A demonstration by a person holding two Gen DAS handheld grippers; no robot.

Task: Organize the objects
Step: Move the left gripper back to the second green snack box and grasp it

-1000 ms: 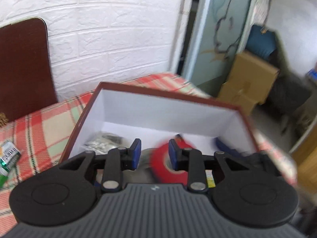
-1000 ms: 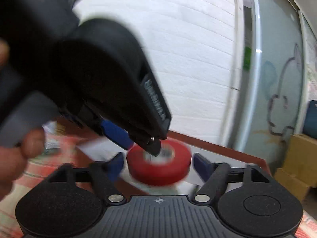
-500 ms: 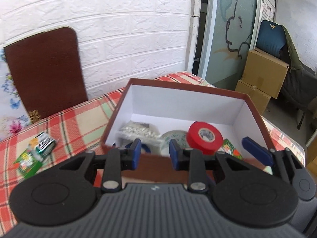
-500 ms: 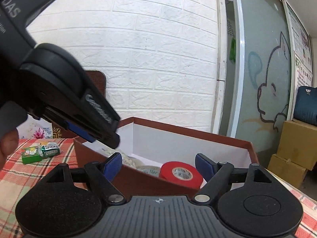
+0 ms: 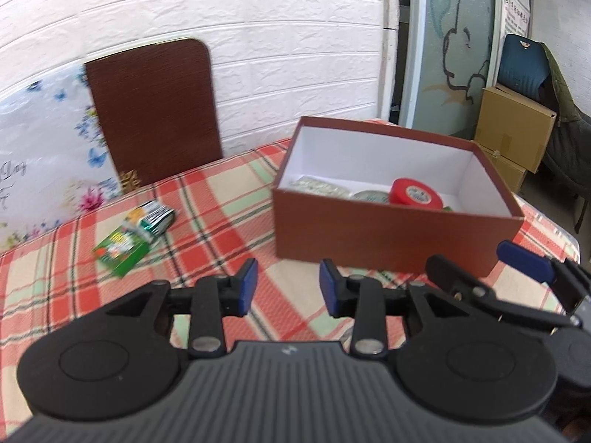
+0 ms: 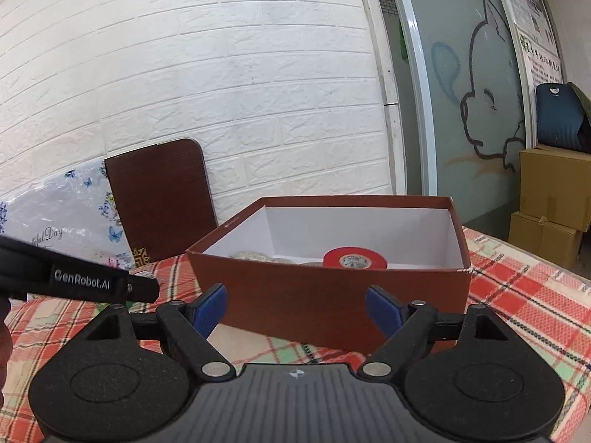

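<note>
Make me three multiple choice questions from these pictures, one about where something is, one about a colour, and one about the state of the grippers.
1. Where is the tape roll?
A. inside the box
B. on the cloth beside the box
C. between the right gripper's fingers

2. What colour is the tape roll?
A. blue
B. red
C. yellow

3. How are the two grippers?
A. both shut on objects
B. left open, right shut on the tape roll
C. both open and empty

Answers:
1. A: it lies on the box's white floor.
2. B: its rim is red in both views.
3. C: the left gripper and right gripper both show a bare gap.
</note>
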